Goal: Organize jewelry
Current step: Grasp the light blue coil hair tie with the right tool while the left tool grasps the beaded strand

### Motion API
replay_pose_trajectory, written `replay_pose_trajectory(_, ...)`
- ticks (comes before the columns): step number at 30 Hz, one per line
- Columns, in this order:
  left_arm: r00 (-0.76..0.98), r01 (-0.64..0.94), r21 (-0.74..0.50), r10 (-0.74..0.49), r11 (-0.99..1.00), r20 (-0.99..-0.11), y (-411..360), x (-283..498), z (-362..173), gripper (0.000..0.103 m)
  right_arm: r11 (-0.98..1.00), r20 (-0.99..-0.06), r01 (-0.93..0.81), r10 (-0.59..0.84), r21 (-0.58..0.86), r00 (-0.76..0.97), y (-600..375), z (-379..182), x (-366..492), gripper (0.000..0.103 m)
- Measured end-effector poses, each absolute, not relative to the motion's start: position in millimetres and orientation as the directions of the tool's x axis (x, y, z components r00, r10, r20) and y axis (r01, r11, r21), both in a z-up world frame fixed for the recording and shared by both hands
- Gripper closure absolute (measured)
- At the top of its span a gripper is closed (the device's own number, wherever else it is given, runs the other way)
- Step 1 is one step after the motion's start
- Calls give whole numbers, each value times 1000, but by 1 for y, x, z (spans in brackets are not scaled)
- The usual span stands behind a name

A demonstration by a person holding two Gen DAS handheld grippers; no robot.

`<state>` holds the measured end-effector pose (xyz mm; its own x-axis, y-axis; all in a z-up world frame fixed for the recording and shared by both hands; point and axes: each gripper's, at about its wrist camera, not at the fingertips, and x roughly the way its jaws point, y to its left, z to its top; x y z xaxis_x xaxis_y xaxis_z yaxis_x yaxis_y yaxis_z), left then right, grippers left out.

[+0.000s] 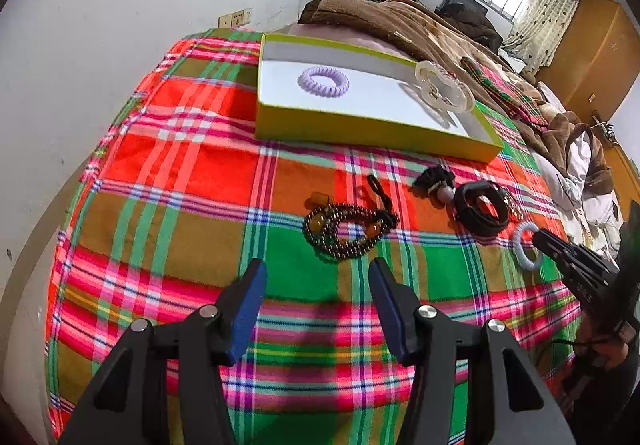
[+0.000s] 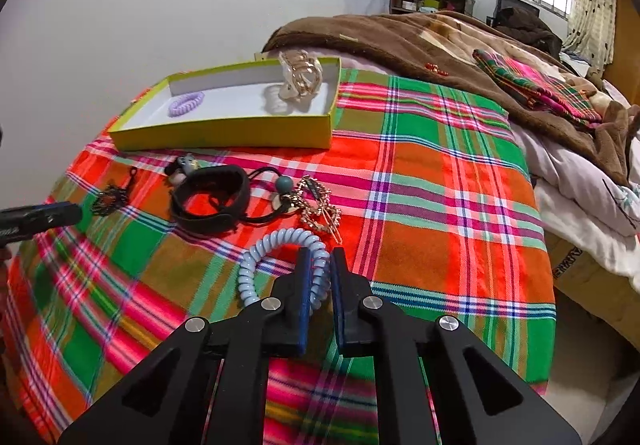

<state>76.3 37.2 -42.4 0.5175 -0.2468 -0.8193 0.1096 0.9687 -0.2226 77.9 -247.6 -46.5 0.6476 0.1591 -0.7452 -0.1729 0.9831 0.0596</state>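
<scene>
My right gripper [image 2: 322,257] is shut on a pale blue spiral hair tie [image 2: 256,265], whose right side is pinched between the blue pads. In the left wrist view this tie [image 1: 520,249] lies at the right with the right gripper [image 1: 538,239] on it. My left gripper [image 1: 318,273] stands open over the plaid cloth with nothing in it, just short of a dark beaded bracelet [image 1: 348,233]. The yellow-green box [image 1: 360,133] holds a purple spiral tie [image 1: 323,82] and a clear hair claw [image 1: 444,91].
A black band [image 2: 212,201], a black tie with beads [image 2: 276,181] and a gold chain clip [image 2: 318,205] lie in front of the box [image 2: 224,133]. A brown blanket [image 2: 400,41] and a folded plaid cloth [image 2: 536,85] lie behind. The bed's edge drops off at the right.
</scene>
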Motion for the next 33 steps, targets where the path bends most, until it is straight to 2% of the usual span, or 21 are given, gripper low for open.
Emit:
replay_pose_trajectory(5,528,125,-189,-226,974,-818,35,87,-36,48,979,-729,-189,183,75,660,-245,-40,66,93)
replay_pose_trajectory(13,510,175,-60,-143,983,-848,25,110,-40,48,975,-717,-194,214,111,663,-244,-37,51,93)
replay_pose_trajectory(22,492,307,17,-143,952,-859,-1,104,-51,47,972,-717,-203,227,121,659,-241,-37,46,93)
replay_pose_trajectory(33,495,423,38,-196,905,-847,-29,99,-50,47,968,-719,-214,243,134,652,-238,-40,49,93)
